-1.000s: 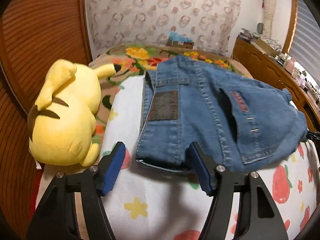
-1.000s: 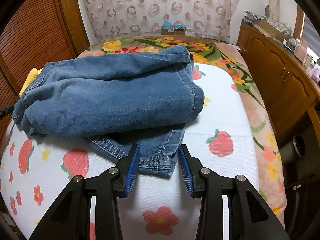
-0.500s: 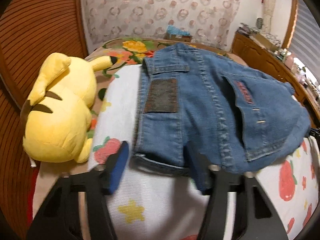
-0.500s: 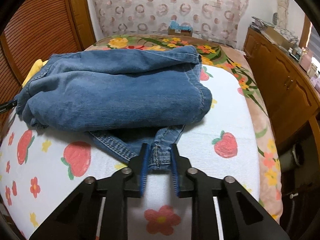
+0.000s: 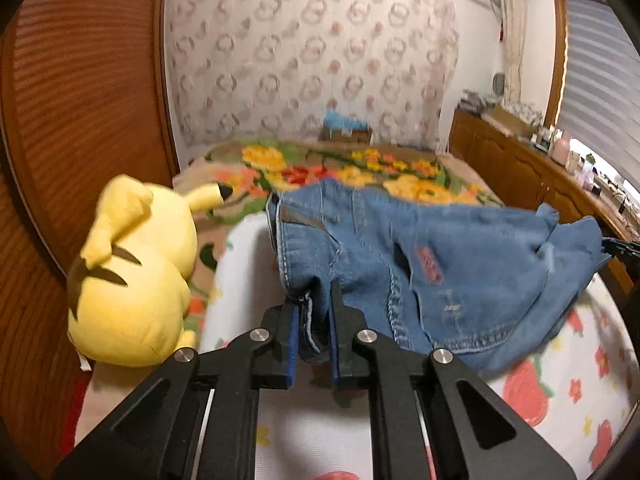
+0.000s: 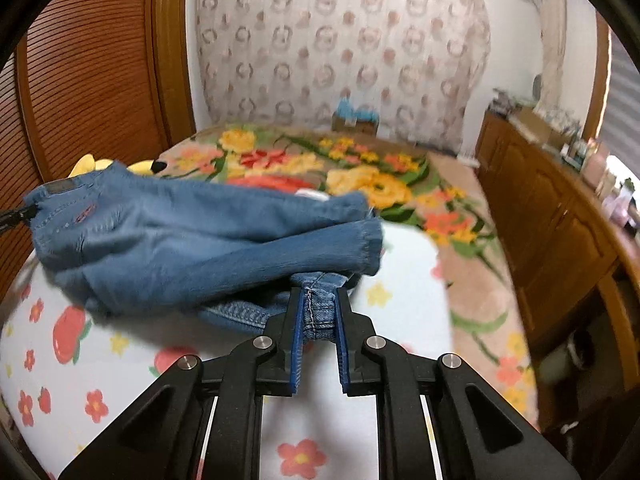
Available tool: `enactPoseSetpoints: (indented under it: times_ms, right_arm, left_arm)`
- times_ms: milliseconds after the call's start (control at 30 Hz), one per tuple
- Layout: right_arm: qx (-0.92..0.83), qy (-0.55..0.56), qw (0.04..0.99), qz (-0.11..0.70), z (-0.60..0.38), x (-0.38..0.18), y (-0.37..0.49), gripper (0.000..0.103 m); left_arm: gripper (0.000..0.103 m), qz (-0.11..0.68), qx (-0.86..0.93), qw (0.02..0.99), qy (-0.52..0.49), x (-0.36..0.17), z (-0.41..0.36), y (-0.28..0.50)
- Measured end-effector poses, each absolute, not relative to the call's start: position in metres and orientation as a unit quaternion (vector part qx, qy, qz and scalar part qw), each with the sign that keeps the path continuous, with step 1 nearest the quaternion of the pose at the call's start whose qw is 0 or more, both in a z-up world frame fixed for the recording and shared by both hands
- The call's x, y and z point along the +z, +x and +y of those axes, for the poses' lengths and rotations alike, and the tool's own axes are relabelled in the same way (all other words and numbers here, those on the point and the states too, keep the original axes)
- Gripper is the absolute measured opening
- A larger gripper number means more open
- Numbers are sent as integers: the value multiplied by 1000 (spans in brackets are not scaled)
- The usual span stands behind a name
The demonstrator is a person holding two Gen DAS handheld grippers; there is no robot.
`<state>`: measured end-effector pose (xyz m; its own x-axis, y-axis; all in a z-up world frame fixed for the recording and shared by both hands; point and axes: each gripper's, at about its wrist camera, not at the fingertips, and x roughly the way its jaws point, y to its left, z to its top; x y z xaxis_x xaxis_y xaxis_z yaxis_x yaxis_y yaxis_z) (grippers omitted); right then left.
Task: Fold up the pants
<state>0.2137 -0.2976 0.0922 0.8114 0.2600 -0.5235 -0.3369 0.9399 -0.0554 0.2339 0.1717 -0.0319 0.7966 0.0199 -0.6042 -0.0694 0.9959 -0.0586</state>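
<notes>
A: Jeans [image 5: 448, 272], blue denim: over strawberry-print sheet [image 5: 560, 392], lifted at both ends.
B: Left gripper [image 5: 314, 304]: clamped on waistband edge. Right gripper [image 6: 319, 304]: closing, hem pinched between pads.
A: Yellow plush toy [image 5: 128, 280]: beside jeans, left.

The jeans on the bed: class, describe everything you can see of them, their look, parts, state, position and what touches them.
The jeans are faded blue denim, folded into a bundle, with pale stitching, a dark waistband patch, a back pocket and a small red tag. The left gripper is shut on the waistband end; the right gripper pinches a seamed edge at the other, its jaws closing. The bundle sags between them over the strawberry-print sheet.
</notes>
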Motion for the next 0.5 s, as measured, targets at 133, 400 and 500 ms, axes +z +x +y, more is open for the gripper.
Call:
enactPoseSetpoints:
  times_ms: [133,400,500]
  right_arm:
    - [145,-72,958,236,-305,110,198,13]
    - [137,-70,967,203,-319,109,131,13]
    - [140,-70,967,201,-326,97,103,13]
  left_arm:
    - [11,286,31,957,-36,-4,171,217]
    - [11,254,32,966,-35,24,169,161]
    - [11,251,27,967,-37,23,165,127]
